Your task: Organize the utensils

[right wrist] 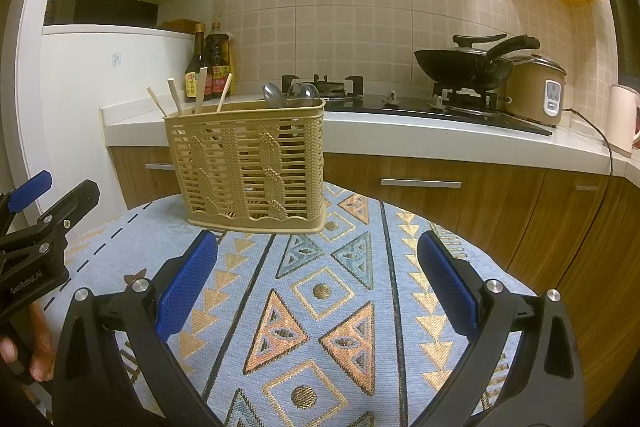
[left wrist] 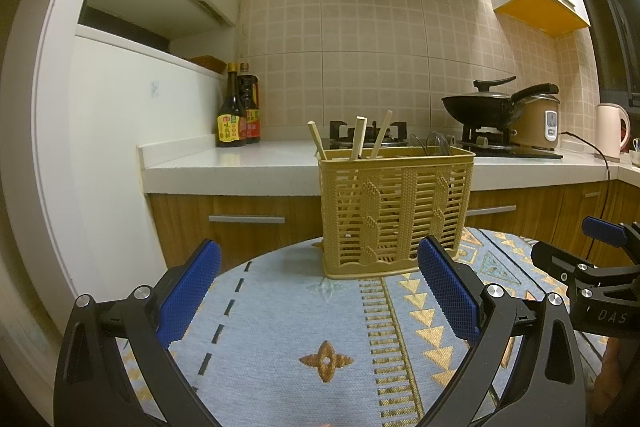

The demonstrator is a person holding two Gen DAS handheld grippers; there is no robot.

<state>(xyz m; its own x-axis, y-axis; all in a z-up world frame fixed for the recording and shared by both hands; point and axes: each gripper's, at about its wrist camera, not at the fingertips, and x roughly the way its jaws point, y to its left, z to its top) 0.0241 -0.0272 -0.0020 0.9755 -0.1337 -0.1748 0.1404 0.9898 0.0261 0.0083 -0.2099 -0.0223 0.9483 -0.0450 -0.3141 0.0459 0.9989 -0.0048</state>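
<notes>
On tablecloth (right wrist: 340, 307): basket (right wrist: 248, 163) w/ chopsticks (right wrist: 200, 89), spoons (right wrist: 294, 94) (upright); both grippers empty.

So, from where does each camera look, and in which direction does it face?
Left wrist view: sits on the left gripper, faces the yellow utensil basket on the patterned tablecloth; its own open fingers show, and the right gripper at the right edge.
Right wrist view: sits on the right gripper, faces the same basket from further right; its own open fingers show, plus the left gripper and a hand at the left edge.
Shared: basket, chopsticks, tablecloth, wok.
</notes>
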